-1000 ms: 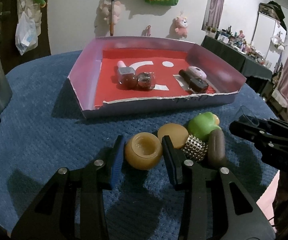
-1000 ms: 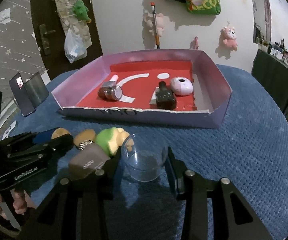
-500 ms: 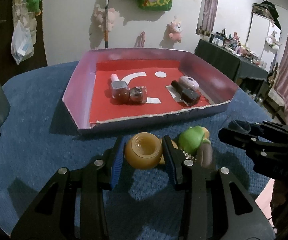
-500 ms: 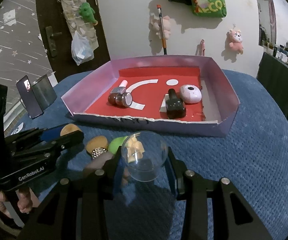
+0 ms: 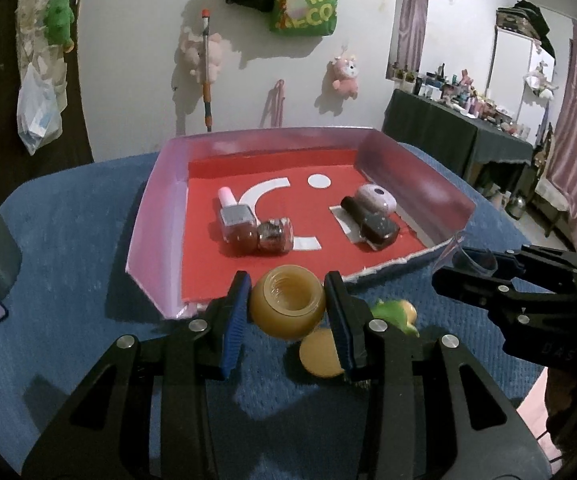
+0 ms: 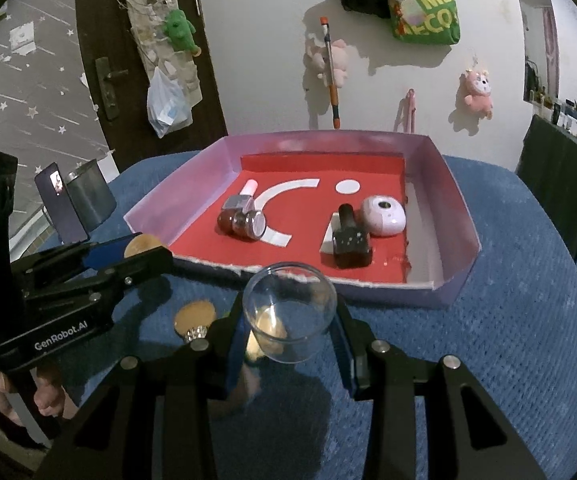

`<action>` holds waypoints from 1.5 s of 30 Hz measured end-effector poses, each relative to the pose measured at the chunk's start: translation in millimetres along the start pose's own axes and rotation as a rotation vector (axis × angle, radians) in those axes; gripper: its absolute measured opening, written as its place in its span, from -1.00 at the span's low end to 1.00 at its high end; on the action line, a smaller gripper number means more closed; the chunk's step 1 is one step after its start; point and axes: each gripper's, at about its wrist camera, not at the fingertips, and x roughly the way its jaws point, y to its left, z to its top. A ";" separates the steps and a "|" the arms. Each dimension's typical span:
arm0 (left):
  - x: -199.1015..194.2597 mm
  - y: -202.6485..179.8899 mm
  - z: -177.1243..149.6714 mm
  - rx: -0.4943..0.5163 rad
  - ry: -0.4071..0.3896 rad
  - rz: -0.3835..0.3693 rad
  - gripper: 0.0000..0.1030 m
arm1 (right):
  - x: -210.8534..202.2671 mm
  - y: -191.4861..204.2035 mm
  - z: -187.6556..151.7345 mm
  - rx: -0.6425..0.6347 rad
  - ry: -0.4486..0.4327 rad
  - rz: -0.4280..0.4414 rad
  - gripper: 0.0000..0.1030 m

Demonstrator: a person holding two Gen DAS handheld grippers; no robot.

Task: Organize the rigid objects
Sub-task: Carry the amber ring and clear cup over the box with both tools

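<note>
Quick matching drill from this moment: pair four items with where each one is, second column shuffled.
1. amber jar
2. clear cup
3. white round case
4. tan lid

a. lying on the blue cloth
b. in the left gripper
c. inside the red-floored tray
d. in the right gripper

Pairs: 1-b, 2-d, 3-c, 4-a

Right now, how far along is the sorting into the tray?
Done: four items already lie in the tray. In hand: the left gripper holds an amber jar, the right gripper a clear cup. Left: a tan lid and green toy on the cloth.
</note>
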 end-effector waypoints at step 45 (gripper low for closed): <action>103.8 18.3 25.0 -0.059 0.229 -0.069 -0.30 | 101.4 -21.5 47.7 0.000 0.227 0.074 -0.20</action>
